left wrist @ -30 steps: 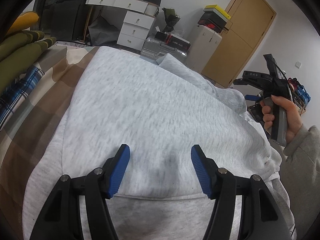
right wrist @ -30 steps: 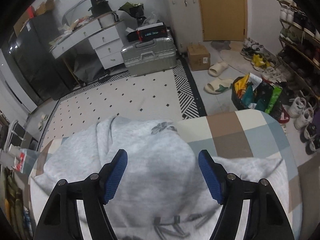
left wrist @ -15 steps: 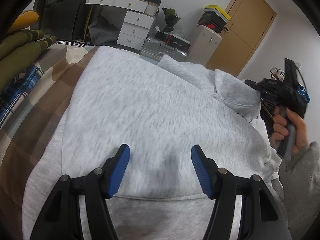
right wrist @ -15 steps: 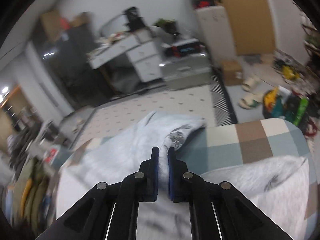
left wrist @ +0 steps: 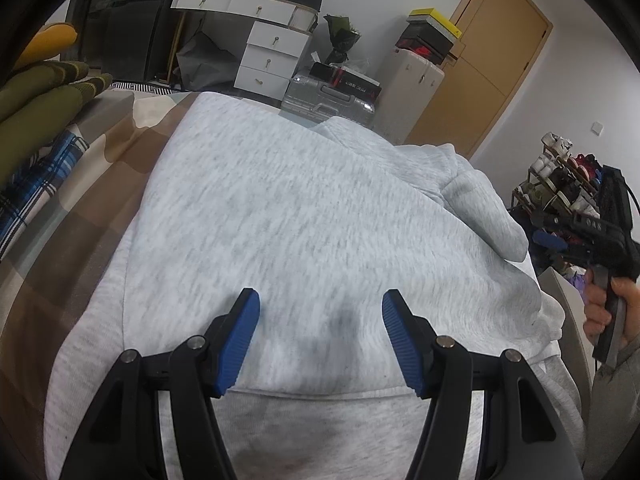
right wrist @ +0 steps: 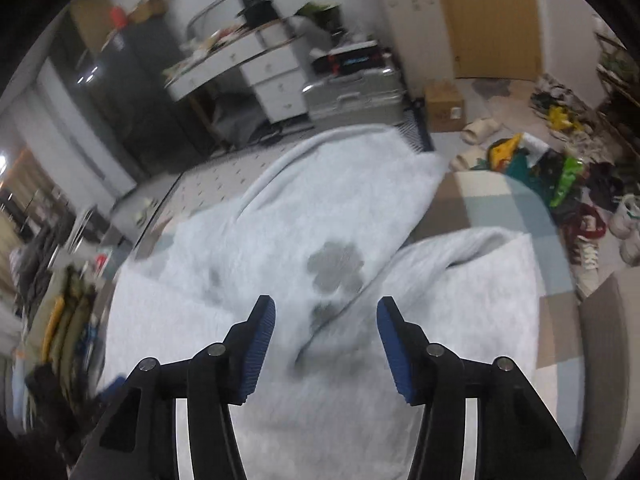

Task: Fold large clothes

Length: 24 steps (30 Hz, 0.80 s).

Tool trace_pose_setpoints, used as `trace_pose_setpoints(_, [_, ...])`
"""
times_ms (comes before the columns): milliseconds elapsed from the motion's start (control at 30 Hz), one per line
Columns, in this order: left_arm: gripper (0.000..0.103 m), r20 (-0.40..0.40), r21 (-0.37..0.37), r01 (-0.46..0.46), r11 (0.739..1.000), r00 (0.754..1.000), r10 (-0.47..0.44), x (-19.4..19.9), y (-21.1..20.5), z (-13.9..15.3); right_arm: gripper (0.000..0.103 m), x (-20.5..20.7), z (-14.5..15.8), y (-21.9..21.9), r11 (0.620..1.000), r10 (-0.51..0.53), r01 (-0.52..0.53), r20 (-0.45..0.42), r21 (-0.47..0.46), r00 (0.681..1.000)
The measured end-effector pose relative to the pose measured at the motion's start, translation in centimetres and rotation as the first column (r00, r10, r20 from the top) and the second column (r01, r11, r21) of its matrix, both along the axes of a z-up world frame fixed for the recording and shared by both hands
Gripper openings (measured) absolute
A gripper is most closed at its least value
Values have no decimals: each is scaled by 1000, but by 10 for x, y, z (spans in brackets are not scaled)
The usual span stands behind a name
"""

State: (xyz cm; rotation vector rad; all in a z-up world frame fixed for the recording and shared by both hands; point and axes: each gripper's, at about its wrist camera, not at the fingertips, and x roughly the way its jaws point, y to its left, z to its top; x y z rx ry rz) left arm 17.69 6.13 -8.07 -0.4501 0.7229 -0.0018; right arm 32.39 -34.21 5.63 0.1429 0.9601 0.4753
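Two blue-padded fingers of the left gripper [left wrist: 321, 336] stand about half apart and hold nothing, poised just above the broad back panel of a light grey sweatshirt [left wrist: 304, 216]; whether the pads brush the fabric cannot be told. The right gripper [right wrist: 326, 338] has its jaws opening, likewise about halfway, with no cloth pinched between them; a folded edge of the same sweatshirt [right wrist: 320, 220] runs beneath the gap, and the right wrist view is blurred.

The sweatshirt lies spread across a bed covered by a checked quilt [left wrist: 60, 216] in brown, cream and pale blue. In the right wrist view a sleeve or side panel bearing dark grey flower-shaped prints [right wrist: 335, 266] is laid diagonally over the garment's body, and a second grey section [right wrist: 472, 280] lies beside it toward the right. Seen from the left wrist, the far right part of the garment bunches into rounded folds near the bed's edge.

At the right rim of the left wrist view, a person's hand [left wrist: 608, 308] grips the handle of the right gripper [left wrist: 600, 232], held off the bed's side.

Beyond the bed stand a white drawer desk [left wrist: 268, 56], a silver suitcase [left wrist: 328, 100], a wooden door [left wrist: 476, 76] and a shoe rack [left wrist: 560, 184]. Folded olive clothing [left wrist: 36, 100] is stacked at the left.
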Motion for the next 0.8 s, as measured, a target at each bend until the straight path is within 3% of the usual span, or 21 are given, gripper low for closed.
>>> trace_pose_setpoints(67, [58, -1, 2, 0, 1000, 1000, 0, 1, 0, 0, 61, 30, -4, -9, 989, -150, 150, -25, 9, 988])
trace_pose_setpoints(167, [58, 0, -1, 1, 1000, 1000, -1, 1, 0, -1, 62, 71, -28, -17, 951, -278, 292, -130, 99, 952])
trace_pose_setpoints(267, [59, 2, -8, 0, 1000, 1000, 0, 1, 0, -1, 62, 107, -60, -21, 928, -301, 344, -256, 145, 919])
trace_pose_setpoints(333, [59, 2, -9, 1, 1000, 1000, -1, 1, 0, -1, 59, 116, -70, -22, 914, -319, 372, -283, 159, 905])
trace_pose_setpoints(367, [60, 3, -8, 2, 1000, 1000, -2, 1, 0, -2, 32, 117, -72, -20, 910, -328, 381, -279, 162, 903])
trace_pose_setpoints(433, [62, 5, -10, 7, 1000, 1000, -7, 2, -1, -1, 5, 119, -69, -15, 910, -309, 363, -256, 201, 916])
trace_pose_setpoints(500, [62, 5, -11, 7, 1000, 1000, -7, 2, -1, -1, 4, 108, -50, -17, 894, -292, 333, -174, 300, 940])
trace_pose_setpoints(600, [62, 6, -11, 6, 1000, 1000, -6, 1, -3, 0, 4, 78, 9, -4, 893, -175, 123, 84, 434, 981])
trace_pose_setpoints(667, [62, 6, -11, 5, 1000, 1000, -5, 1, -4, 0, 4, 42, 53, 12, 893, 11, -118, 241, 434, 971])
trace_pose_setpoints(700, [62, 6, -12, 5, 1000, 1000, -5, 1, -3, 0, 4, 19, 69, 23, 882, 129, -250, 304, 400, 944])
trace_pose_setpoints(733, [62, 7, -13, 5, 1000, 1000, -4, 0, -3, 0, 4, -11, 82, 33, 860, 252, -379, 361, 341, 898])
trace_pose_setpoints(800, [62, 8, -14, 4, 1000, 1000, -4, 0, -3, 0, 5, -76, 89, 52, 789, 495, -590, 391, 172, 776])
